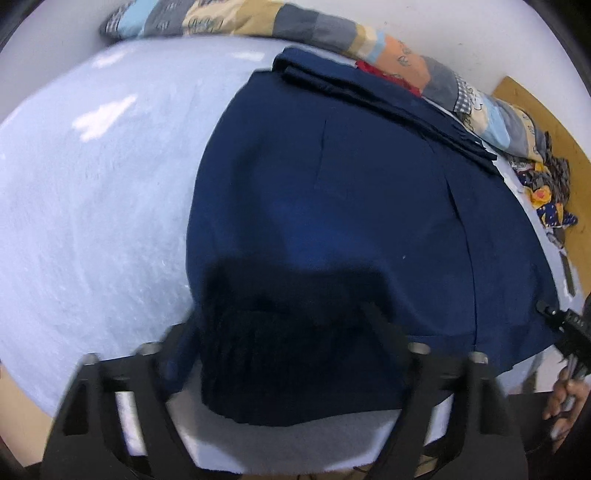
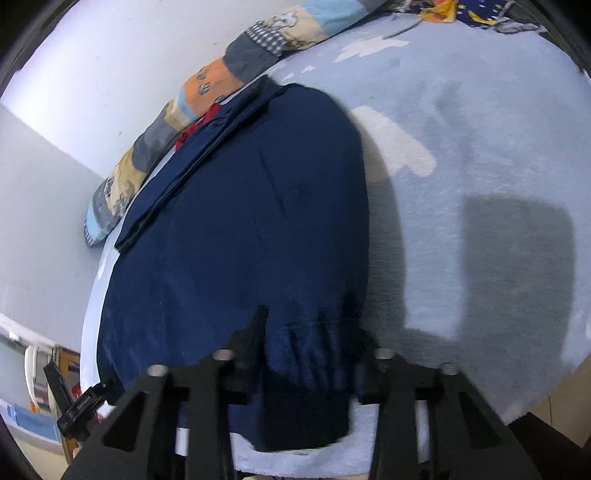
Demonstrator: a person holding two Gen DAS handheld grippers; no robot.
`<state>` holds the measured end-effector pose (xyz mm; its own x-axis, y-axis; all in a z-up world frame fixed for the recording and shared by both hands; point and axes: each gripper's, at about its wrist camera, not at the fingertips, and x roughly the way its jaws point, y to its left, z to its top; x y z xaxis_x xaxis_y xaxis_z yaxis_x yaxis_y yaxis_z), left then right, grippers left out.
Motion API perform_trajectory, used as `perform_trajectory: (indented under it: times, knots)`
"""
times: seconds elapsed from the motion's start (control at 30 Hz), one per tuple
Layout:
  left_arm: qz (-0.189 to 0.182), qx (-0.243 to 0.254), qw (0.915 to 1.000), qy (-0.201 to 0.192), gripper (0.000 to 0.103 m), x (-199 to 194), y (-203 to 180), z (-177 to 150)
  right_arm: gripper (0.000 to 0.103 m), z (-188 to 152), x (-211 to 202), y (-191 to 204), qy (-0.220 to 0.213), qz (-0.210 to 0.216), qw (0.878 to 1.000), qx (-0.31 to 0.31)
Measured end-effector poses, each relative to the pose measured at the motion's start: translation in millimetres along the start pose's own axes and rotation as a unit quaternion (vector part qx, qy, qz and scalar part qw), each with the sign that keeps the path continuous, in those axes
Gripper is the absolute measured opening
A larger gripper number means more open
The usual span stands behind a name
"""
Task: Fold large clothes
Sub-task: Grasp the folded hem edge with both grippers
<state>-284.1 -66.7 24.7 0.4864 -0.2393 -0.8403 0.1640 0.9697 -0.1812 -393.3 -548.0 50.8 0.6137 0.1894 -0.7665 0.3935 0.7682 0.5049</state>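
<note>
A large navy garment [image 1: 351, 192] lies spread flat on a pale blue bed cover [image 1: 92, 221], with a folded strip of it along its far edge. In the left wrist view my left gripper [image 1: 280, 332] is at the near edge, and the dark ribbed hem fills the gap between its fingers [image 1: 380, 328]. In the right wrist view the same garment [image 2: 240, 221] shows, and my right gripper [image 2: 312, 332] is shut on its gathered ribbed hem at the near right corner. The right gripper's tip [image 1: 565, 325] and the hand holding it appear at the garment's right corner.
A patchwork quilt [image 1: 258, 18] runs along the white wall behind the garment, with a red cloth [image 1: 384, 74] tucked against it. Bright patterned fabric [image 1: 546, 192] lies at the far right by a wooden board [image 1: 532, 99]. The pale blue bed cover [image 2: 480, 166] spreads wide on both sides.
</note>
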Motion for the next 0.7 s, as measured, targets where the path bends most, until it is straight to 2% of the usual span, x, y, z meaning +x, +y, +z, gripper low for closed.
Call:
perform_trajectory:
  times: [0.03, 0.07, 0.2, 0.37, 0.5, 0.7]
  knots:
    - [0.001, 0.001, 1.0, -0.008, 0.026, -2, 0, 1, 0.028, -1, -3, 1, -0.004, -0.004, 1.0, -0.008]
    - [-0.013, -0.003, 0.9998, -0.017, 0.024, -6, 2, 3, 0.025, -1, -3, 4, -0.007, -0.002, 1.0, -0.012]
    - [-0.039, -0.013, 0.9983, -0.041, 0.021, -15, 3, 5, 0.021, 0, -10, 6, -0.021, 0.027, 0.999, -0.005]
    - [-0.077, -0.009, 0.9926, -0.094, 0.021, -43, 2, 7, 0.017, 0, -37, 11, -0.061, 0.081, 0.995, -0.002]
    - [-0.087, 0.0, 0.991, -0.102, 0.021, -56, 1, 1, 0.012, -4, -60, 15, -0.086, 0.127, 0.988, -0.006]
    - [-0.088, 0.02, 0.99, -0.109, 0.021, -72, 0, -9, 0.011, -20, -78, 29, -0.089, 0.144, 0.985, -0.033]
